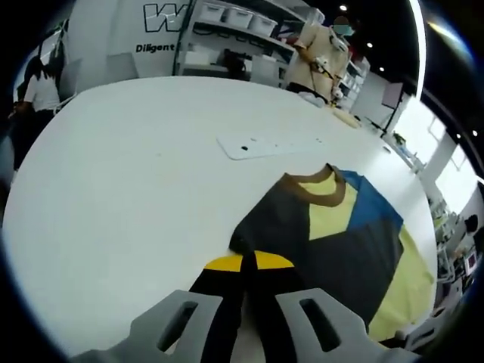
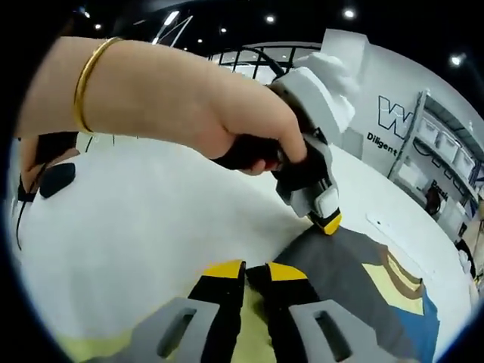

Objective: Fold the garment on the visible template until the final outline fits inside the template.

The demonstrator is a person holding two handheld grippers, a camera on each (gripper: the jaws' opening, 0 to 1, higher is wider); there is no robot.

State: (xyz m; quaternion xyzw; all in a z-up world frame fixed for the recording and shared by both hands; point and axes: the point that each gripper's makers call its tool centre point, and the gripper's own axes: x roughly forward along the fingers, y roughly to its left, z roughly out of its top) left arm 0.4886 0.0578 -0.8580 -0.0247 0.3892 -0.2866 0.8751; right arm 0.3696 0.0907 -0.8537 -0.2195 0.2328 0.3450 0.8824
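Note:
The garment (image 1: 340, 242) lies flat on the white table (image 1: 136, 189): dark grey with pale yellow and blue panels and a brown collar (image 1: 321, 193). My left gripper (image 1: 248, 262) is shut, its yellow tips pinching the garment's near dark edge. In the right gripper view a hand holds that left gripper (image 2: 327, 221), tip down on the corner of the grey cloth (image 2: 340, 265). My right gripper (image 2: 255, 270) is shut on the garment, with pale yellow fabric (image 2: 253, 333) showing between its jaws.
A flat white rectangular plate (image 1: 268, 144) lies on the table beyond the collar. Shelves with bins (image 1: 234, 19) and a person in beige (image 1: 325, 57) stand behind the table. A black object (image 2: 57, 178) rests at the table's far left edge.

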